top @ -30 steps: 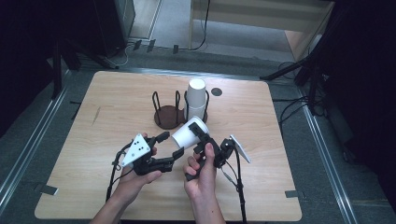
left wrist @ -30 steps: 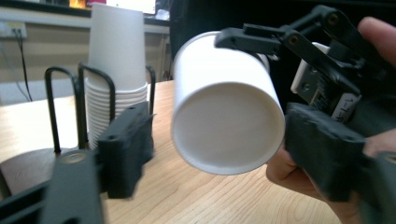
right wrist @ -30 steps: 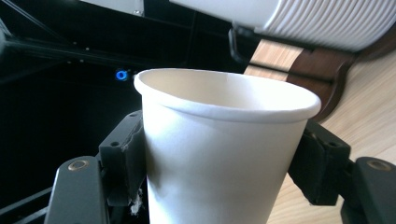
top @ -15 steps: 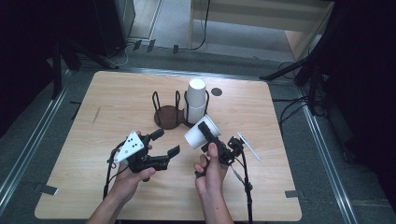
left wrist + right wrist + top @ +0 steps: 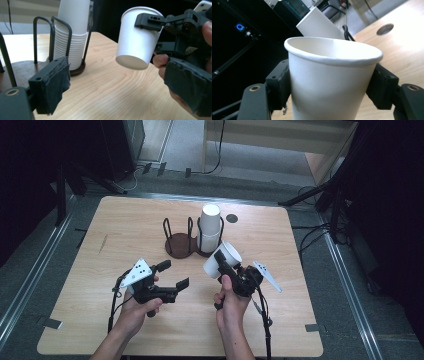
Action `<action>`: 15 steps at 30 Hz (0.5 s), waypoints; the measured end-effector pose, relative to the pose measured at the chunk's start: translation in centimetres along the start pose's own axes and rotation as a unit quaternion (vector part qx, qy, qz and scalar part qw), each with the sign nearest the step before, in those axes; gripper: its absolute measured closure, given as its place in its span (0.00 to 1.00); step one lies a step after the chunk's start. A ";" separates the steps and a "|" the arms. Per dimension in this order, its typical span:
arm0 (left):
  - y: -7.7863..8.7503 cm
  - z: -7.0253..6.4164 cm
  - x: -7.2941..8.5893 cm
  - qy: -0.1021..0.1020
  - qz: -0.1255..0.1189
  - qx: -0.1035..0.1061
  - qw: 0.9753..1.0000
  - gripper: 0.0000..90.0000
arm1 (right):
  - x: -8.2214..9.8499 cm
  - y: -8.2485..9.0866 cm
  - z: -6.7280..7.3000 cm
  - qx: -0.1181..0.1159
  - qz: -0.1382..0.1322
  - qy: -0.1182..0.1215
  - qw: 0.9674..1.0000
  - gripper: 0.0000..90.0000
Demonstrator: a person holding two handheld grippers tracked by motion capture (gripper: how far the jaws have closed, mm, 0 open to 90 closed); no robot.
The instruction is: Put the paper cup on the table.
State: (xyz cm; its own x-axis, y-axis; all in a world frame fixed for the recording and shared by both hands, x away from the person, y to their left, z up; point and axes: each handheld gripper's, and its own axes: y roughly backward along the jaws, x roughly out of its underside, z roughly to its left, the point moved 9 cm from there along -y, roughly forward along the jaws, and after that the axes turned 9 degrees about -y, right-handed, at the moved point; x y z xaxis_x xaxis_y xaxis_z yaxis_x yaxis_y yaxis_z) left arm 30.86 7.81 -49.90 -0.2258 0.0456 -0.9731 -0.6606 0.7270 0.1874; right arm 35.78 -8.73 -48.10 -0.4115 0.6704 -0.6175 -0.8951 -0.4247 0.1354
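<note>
Fingers of the right gripper (image 5: 223,261) are clamped on a single white paper cup (image 5: 221,260), one pad on each side of its wall just under the rim, as the right gripper view shows (image 5: 329,82); the cup hangs tilted above the worktop (image 5: 125,220), clear of it and touching nothing else. Beside it, the left gripper (image 5: 174,274) has just been opening its fingers, which now stand wide apart with nothing between them; in the left gripper view the held cup (image 5: 137,40) hangs just ahead of them, its base towards the camera. Farther back, a dark wire holder (image 5: 187,242) stands on the worktop with the stack of white cups (image 5: 210,227) upside down in its right-hand ring and its left-hand ring empty. By my reading, one cup is separated and held by one hand alone; what looks left is to set it down or into the empty ring.
</note>
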 end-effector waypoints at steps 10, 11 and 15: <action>0.8 1.2 0.5 0.012 0.024 -0.005 1.000 0.00 | -0.6 0.1 0.5 -0.002 -0.018 0.089 0.996 0.33; 0.9 1.3 0.6 0.011 0.026 -0.005 1.000 0.00 | -0.6 0.1 0.5 0.001 -0.021 0.099 0.995 0.33; 1.1 1.7 0.9 0.015 0.032 -0.008 0.999 0.00 | -0.7 0.1 0.6 0.003 -0.024 0.126 0.992 0.32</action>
State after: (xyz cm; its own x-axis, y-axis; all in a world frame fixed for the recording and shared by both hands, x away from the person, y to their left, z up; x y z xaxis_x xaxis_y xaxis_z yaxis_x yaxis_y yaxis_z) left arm 31.16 9.86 -50.75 -0.2892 0.0723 -0.9545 -0.6549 0.7124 0.2524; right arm 35.87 -8.93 -47.19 -0.3140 0.5164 -0.7967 -0.9135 -0.3930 0.1053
